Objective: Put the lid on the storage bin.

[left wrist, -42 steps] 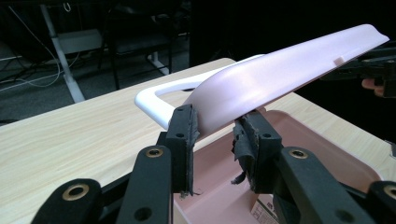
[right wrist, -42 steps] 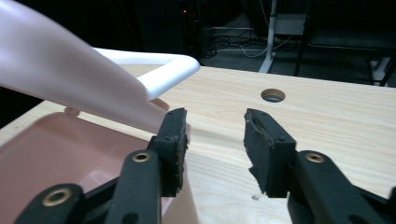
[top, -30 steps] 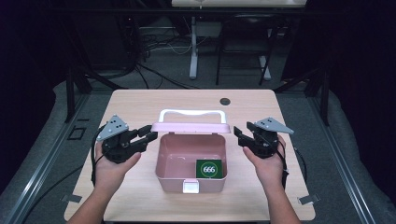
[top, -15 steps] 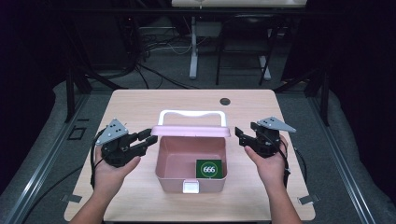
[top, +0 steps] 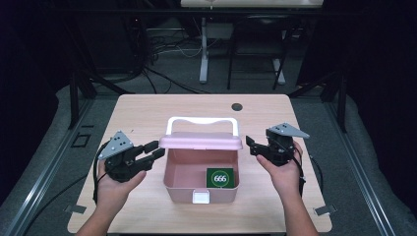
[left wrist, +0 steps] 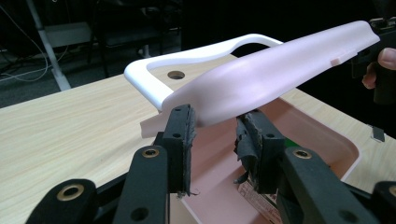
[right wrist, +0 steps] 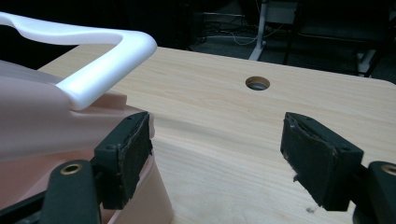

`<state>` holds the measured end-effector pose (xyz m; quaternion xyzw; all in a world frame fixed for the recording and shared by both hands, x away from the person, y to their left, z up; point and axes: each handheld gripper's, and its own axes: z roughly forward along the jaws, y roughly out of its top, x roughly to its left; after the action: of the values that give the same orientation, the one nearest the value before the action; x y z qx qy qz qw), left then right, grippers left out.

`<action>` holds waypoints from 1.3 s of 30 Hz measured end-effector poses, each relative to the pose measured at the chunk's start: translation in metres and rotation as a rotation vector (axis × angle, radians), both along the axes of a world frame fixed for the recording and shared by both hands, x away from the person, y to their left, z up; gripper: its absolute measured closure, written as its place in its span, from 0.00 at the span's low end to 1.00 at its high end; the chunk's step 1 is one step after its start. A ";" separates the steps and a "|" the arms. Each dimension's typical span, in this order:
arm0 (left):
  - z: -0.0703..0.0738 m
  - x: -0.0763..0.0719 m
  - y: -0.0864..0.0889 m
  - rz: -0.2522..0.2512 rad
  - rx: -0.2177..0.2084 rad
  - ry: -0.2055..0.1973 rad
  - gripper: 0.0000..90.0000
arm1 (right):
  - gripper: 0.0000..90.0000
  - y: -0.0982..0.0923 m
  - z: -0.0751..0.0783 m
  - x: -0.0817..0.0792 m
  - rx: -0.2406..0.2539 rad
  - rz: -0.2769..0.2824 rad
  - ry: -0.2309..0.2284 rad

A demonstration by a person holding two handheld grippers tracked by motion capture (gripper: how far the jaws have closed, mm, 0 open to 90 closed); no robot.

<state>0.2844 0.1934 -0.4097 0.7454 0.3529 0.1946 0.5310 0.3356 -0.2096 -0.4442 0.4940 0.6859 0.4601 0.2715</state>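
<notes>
A pink box [top: 184, 189] stands open at mid-table with a green "666" card [top: 220, 178] inside. Its pink lid [top: 201, 142] with a white handle [top: 200, 121] tilts forward over the box. My left gripper [top: 153, 149] is at the lid's left end, jaws apart. In the left gripper view the lid [left wrist: 280, 70] passes just over the left gripper's [left wrist: 215, 126] tips, and I cannot tell if they touch. My right gripper [top: 251, 145] is open just right of the lid. Its jaws have just been opening and the right gripper [right wrist: 219, 140] has bare table between its pads.
The wooden table [top: 147, 113] has a round cable hole [top: 237, 106] behind the box. Dark floor, cables and table legs lie beyond the far edge. A small white latch [top: 200, 197] sits on the box's front wall.
The right gripper's jaws have spread and drawn off the lid's right end. The lid has tipped a little forward. The left gripper has shifted slightly left and toward me.
</notes>
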 end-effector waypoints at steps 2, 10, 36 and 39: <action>-0.001 -0.001 0.000 -0.001 0.003 -0.002 0.73 | 0.27 0.000 0.000 0.000 -0.002 0.001 0.002; -0.005 -0.008 0.002 -0.007 0.002 0.005 0.73 | 0.27 -0.001 0.000 0.000 -0.001 -0.001 0.002; -0.015 -0.021 0.008 -0.011 -0.017 0.009 0.73 | 0.27 -0.003 -0.001 0.001 -0.002 -0.003 0.009; -0.017 -0.023 0.008 -0.011 -0.017 0.014 0.73 | 0.27 -0.003 -0.001 0.001 0.000 -0.005 0.012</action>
<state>0.2611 0.2016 -0.4271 0.7442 0.3542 0.1833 0.5359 0.3365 -0.2129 -0.4449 0.4985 0.6863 0.4564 0.2687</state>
